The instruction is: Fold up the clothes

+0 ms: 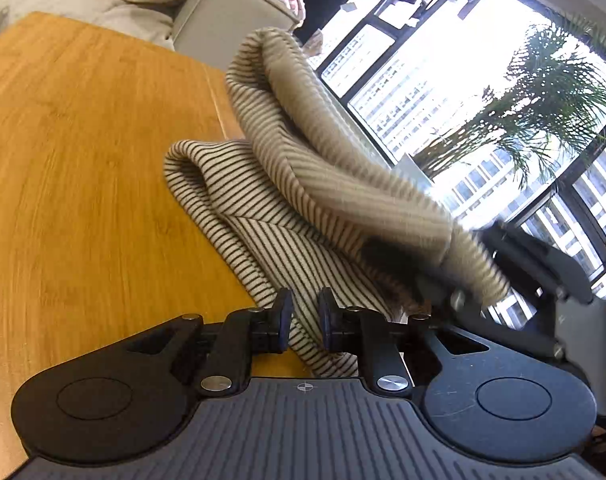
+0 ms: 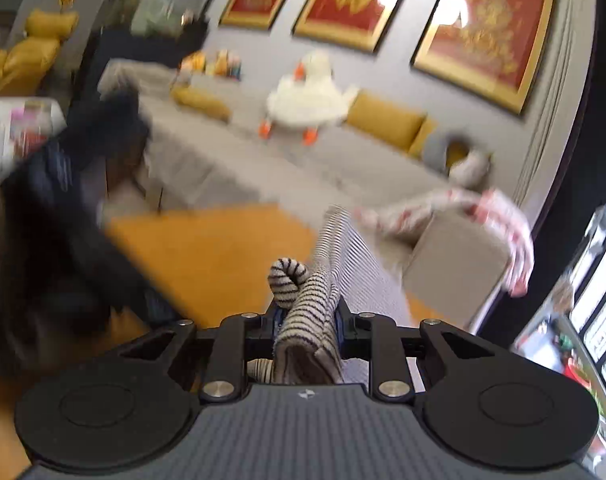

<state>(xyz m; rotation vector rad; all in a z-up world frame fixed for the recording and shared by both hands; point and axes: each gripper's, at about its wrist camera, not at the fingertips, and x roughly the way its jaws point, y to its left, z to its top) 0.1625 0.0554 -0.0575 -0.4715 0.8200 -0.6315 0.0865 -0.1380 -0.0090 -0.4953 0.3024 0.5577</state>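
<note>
right gripper (image 2: 307, 322) tight on striped garment (image 2: 303, 304)

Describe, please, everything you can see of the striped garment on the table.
The striped garment is a soft knit-looking fabric, cream with thin dark stripes. It lies partly on the wooden table, bunched in loose folds, one part lifted up toward the window side. The left gripper pinches a low strip of it at the near edge; the right gripper is clamped on another gathered bunch, whose rolled end pokes out beyond the fingers.

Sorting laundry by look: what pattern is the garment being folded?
Beige with thin dark stripes, the striped garment; clearest in the left wrist view.
</note>
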